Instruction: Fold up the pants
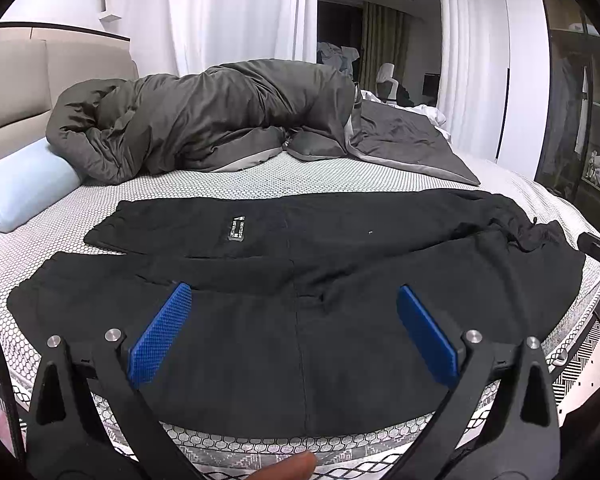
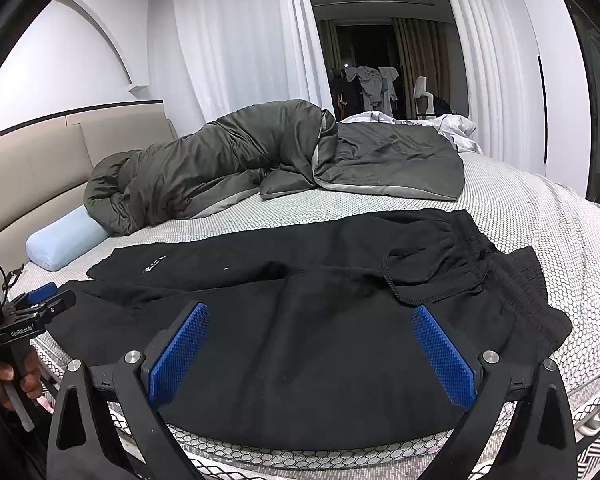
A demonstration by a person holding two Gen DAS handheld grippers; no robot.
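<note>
Black pants (image 1: 300, 264) lie spread flat across the near side of the bed, legs to the left, waistband bunched at the right. They also show in the right wrist view (image 2: 300, 320), with the drawstring (image 2: 400, 296) and elastic waistband (image 2: 500, 276) at the right. A small label (image 1: 237, 230) sits on the far leg. My left gripper (image 1: 294, 300) is open with blue pads, just above the near leg and empty. My right gripper (image 2: 310, 320) is open above the pants' middle, empty. The left gripper also shows at the left edge of the right wrist view (image 2: 40, 300).
The mattress (image 1: 260, 180) has a white honeycomb cover. A grey duvet (image 1: 204, 116) is heaped along the far side, and a light blue bolster pillow (image 1: 24, 192) lies at the left by the beige headboard (image 1: 16, 80). White curtains (image 2: 240, 40) hang behind.
</note>
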